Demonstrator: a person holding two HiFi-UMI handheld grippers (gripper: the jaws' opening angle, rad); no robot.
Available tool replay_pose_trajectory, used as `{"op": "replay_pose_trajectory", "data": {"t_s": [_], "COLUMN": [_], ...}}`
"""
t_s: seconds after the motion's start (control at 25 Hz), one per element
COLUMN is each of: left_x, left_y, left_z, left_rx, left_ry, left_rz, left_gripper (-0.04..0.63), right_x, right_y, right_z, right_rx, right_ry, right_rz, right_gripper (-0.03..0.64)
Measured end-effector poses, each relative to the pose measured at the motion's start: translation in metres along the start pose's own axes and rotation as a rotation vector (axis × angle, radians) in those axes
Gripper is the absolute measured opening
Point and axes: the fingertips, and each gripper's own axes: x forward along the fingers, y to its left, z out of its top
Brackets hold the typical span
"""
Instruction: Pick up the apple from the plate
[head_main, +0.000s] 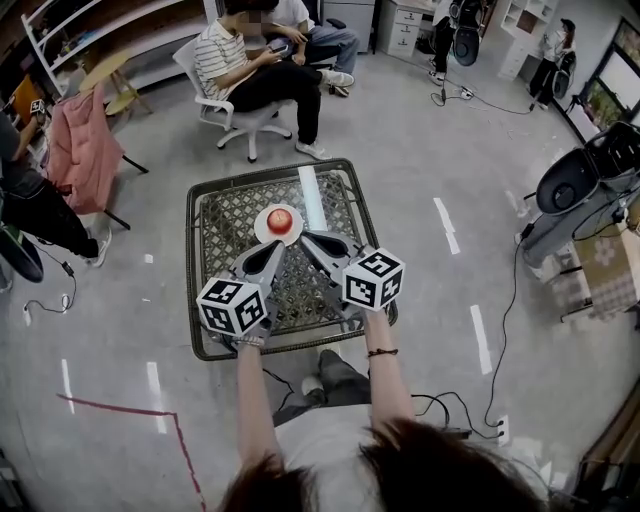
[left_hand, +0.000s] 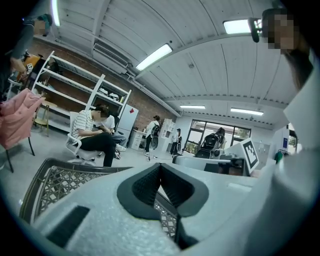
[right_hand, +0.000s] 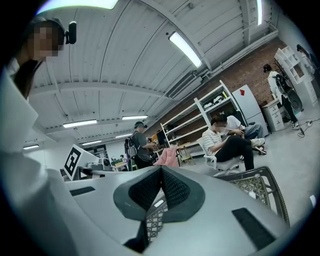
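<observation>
your left gripper (left_hand: 160, 170) and right gripper (right_hand: 161, 172) are both closed, ribbed black pads meeting pad to pad inside grainy grey shells. just past their tips, the red apple (head_main: 281, 219) sits on a round white plate (head_main: 262, 230) on the lattice-woven table (head_main: 213, 225).

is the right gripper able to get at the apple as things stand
Probably yes: the apple sits uncovered on the plate, with nothing between it and the right gripper just short of it. Its jaws are shut, though, so they must open first.
</observation>
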Motion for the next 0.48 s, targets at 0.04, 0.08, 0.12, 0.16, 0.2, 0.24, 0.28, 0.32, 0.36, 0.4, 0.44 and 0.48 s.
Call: {"op": "replay_pose_trajectory", "data": {"t_s": [0.04, 0.08, 0.12, 0.16, 0.2, 0.24, 0.28, 0.32, 0.36, 0.4, 0.44, 0.48], "left_x": [0.004, 0.008, 0.012, 0.016, 0.021, 0.025, 0.030, 0.035, 0.039, 0.042, 0.044, 0.044], "left_y": [0.003, 0.005, 0.006, 0.007, 0.008, 0.009, 0.010, 0.010, 0.011, 0.014, 0.019, 0.024], "left_z": [0.000, 0.000, 0.000, 0.001, 0.002, 0.003, 0.003, 0.003, 0.003, 0.003, 0.005, 0.007], "left_rx": [-0.003, -0.005, -0.007, -0.008, -0.010, -0.013, -0.015, -0.016, -0.016, -0.014, -0.013, -0.011], "left_ry": [0.002, 0.004, 0.005, 0.004, 0.002, 0.000, -0.002, -0.004, -0.005, -0.006, -0.007, -0.009], "left_rz": [0.003, 0.005, 0.007, 0.009, 0.013, 0.017, 0.023, 0.030, 0.038, 0.046, 0.055, 0.064], "left_gripper": [0.011, 0.011, 0.011, 0.011, 0.011, 0.011, 0.011, 0.011, 0.011, 0.011, 0.011, 0.011], "right_x": [0.002, 0.004, 0.005, 0.007, 0.008, 0.008, 0.008, 0.008, 0.009, 0.011, 0.015, 0.020], "right_y": [-0.005, -0.009, -0.014, -0.018, -0.023, -0.027, -0.032, -0.037, -0.042, -0.046, -0.049, -0.051], "right_z": [0.000, 0.000, 0.001, 0.001, 0.002, 0.004, 0.005, 0.006, 0.007, 0.008, 0.009, 0.010], "right_rx": [0.004, 0.007, 0.009, 0.010, 0.010, 0.009, 0.010, 0.011, 0.012, 0.013, 0.013, 0.014], "right_ry": [0.004, 0.008, 0.011, 0.015, 0.020, 0.025, 0.029, 0.032, 0.034, 0.036, 0.039, 0.041], "right_rz": [0.002, 0.004, 0.006, 0.009, 0.013, 0.017, 0.021, 0.025, 0.028, 0.031, 0.033, 0.034], "right_gripper": [0.009, 0.009, 0.009, 0.009, 0.009, 0.009, 0.009, 0.009, 0.009, 0.009, 0.009, 0.009]}}
